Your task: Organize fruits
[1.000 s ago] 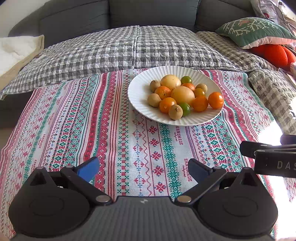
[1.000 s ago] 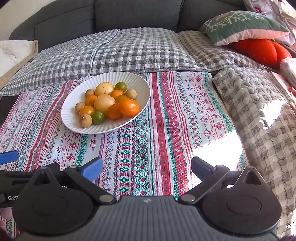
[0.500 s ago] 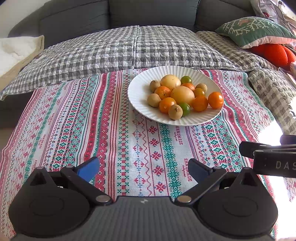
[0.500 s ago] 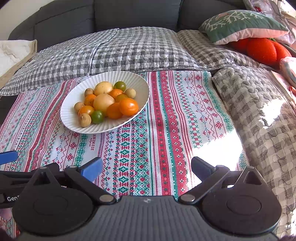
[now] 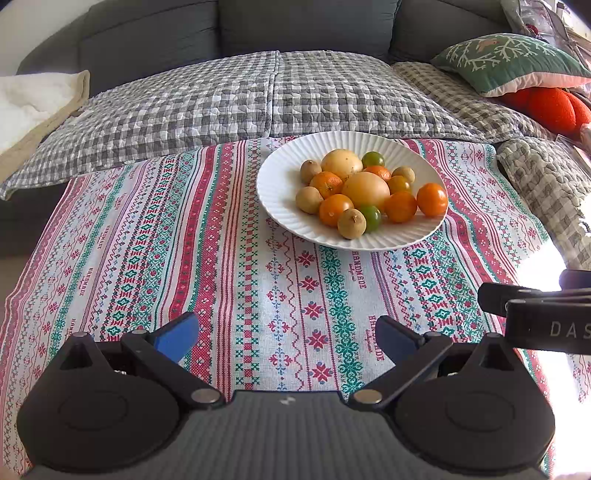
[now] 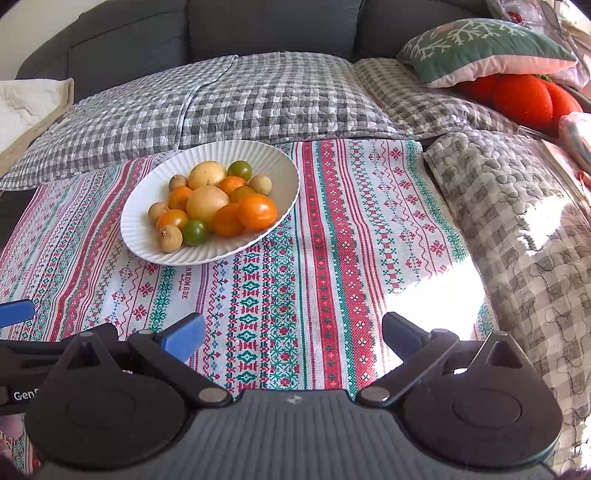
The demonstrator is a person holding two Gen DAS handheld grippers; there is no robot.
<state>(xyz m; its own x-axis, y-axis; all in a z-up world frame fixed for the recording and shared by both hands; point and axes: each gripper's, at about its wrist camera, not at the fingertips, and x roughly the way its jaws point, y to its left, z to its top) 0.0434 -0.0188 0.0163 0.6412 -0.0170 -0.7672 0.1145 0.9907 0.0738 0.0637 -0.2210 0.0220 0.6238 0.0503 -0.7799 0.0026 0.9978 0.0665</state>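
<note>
L gripper (image 5: 286,338) is hovering low over the near part of the tabletop (image 5: 110,258), its blue-padded fingers (image 5: 177,334) spread wide w/ nothing btwn them. R gripper (image 6: 291,332) is hanging just beside it, at about the same height, also fully spread and empty; its black body is poking into the left wrist view at the right edge, and the L one's blue finger is showing at the left edge of the right wrist view.

The tabletop is wearing a patterned cloth (image 5: 236,236) in red, green and white stripes. A white ribbed plate (image 5: 280,184) is sitting toward the far edge, right of centre in the left wrist view, well apart from both grippers. All the fruits (image 5: 365,190) are lying piled on it, touching: two big pale yellow ones (image 6: 207,201) in the middle, several orange ones (image 5: 432,199) around them, two green ones (image 6: 194,232) (one at the near side, one at the far side), and small tan-brown ones (image 5: 351,223) along the left and near rim.

Beyond the far edge a grey sofa (image 5: 306,22) w/ a checked quilt (image 5: 221,99) is standing. At the far right a green cushion (image 6: 484,48) is lying on top of a red plush thing (image 6: 524,98). Strong sunlight is washing out the cloth's near right corner.
</note>
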